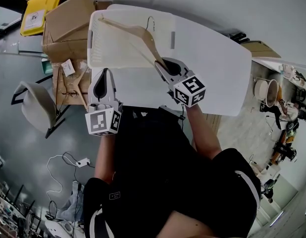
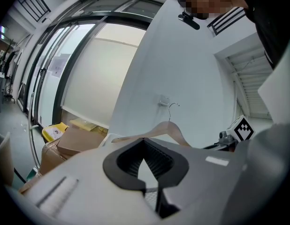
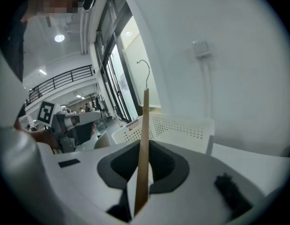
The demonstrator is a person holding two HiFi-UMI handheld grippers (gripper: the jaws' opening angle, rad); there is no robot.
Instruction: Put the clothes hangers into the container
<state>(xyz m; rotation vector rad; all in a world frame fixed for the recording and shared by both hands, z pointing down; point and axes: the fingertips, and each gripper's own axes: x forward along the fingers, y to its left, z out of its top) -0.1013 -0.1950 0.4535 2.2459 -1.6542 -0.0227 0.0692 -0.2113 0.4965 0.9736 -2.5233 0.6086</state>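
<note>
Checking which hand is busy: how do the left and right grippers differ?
The right gripper is shut on a wooden hanger; the left gripper is shut on nothing. The right gripper reaches over the white basket; the left gripper sits short of its near edge. Both point toward the basket.

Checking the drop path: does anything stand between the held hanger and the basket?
Nothing visible does. The wooden hanger, clamped in the right gripper, hangs over the open white basket; the left gripper is outside it.
</note>
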